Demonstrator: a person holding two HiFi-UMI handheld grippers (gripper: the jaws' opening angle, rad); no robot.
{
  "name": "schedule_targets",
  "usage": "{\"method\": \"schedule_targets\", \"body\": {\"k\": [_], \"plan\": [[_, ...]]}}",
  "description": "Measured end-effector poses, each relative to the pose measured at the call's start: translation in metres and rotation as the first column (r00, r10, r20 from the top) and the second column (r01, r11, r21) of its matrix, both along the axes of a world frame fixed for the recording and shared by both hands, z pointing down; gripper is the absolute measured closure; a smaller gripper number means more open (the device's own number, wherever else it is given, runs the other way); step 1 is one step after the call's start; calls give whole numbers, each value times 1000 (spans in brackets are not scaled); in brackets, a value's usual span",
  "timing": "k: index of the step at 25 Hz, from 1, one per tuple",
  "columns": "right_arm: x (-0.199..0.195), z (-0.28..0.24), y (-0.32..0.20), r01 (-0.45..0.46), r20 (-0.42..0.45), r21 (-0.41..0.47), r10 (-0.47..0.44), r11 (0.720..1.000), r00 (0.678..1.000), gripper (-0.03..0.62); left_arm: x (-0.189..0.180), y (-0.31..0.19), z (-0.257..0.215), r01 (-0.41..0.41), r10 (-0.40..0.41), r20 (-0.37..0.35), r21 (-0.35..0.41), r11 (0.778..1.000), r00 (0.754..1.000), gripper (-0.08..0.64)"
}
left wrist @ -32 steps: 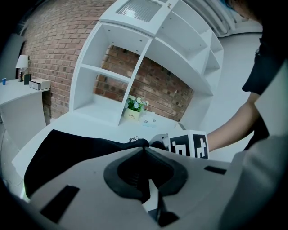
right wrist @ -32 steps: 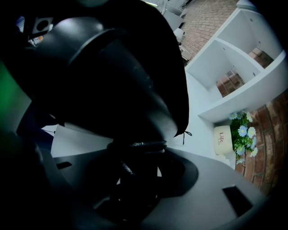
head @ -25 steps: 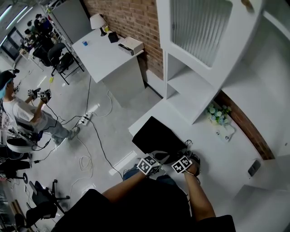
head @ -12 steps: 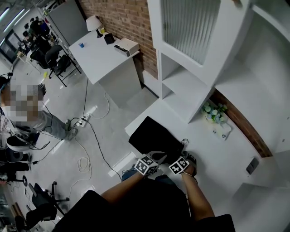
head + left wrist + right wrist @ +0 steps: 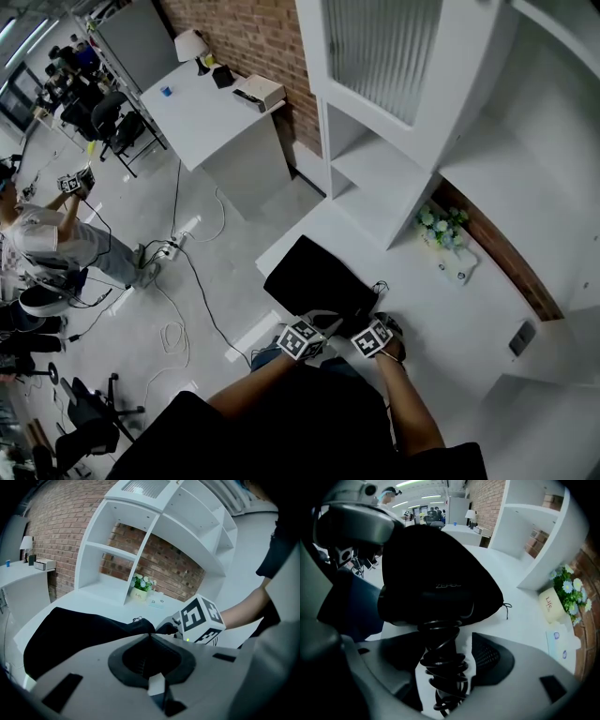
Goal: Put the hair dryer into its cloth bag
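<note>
On white counter (image 5: 441, 319), cloth bag (image 5: 440, 569) pinched shut by left gripper (image 5: 148, 634), only coiled cord (image 5: 443, 679) left outside, between just-opened wide jaws of right gripper (image 5: 443, 641).

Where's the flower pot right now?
Head view: the flower pot sits on the white counter, up and right of the black cloth bag, by the brick wall.

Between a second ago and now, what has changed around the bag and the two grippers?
The right gripper has just been opening its fingers. The coiled cord stands between them, with a gap on one side. Neither gripper has visibly shifted along the bag. Unchanged: the left gripper pinches the bag's edge, and the bag lies on the white counter.
</note>
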State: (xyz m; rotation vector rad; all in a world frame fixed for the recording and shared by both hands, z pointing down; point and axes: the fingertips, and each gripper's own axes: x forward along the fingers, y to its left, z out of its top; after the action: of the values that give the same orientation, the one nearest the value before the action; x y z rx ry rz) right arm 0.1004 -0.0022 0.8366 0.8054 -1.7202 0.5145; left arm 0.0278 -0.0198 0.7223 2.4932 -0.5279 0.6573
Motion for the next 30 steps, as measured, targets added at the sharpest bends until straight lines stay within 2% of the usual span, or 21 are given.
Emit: {"method": "schedule_targets", "body": {"k": [8, 14, 18, 24, 27, 30], "plan": [[5, -11, 9, -34, 78, -13, 35, 999, 996, 278, 0, 1, 2, 8, -8, -8, -4, 1000, 1000, 532], [1, -11, 10, -4, 144, -34, 9, 999, 989, 319, 3, 5, 4, 4, -4, -3, -5, 1000, 1000, 532], [2, -14, 10, -29, 174, -22, 32, 999, 984, 327, 3, 5, 4, 3, -3, -4, -1, 1000, 1000, 532], [13, -8, 8, -64, 186, -13, 65, 998, 980, 328, -1, 4, 2, 13, -13, -5, -9, 1000, 1000, 532], [14, -11, 7, -112, 216, -54, 121, 992, 969, 328, -1, 3, -3, 25, -26, -26, -21, 999, 999, 532], [11, -12, 1, -107, 206, -59, 117, 993, 971, 330, 1, 3, -6, 23, -24, -34, -15, 1000, 999, 532]]}}
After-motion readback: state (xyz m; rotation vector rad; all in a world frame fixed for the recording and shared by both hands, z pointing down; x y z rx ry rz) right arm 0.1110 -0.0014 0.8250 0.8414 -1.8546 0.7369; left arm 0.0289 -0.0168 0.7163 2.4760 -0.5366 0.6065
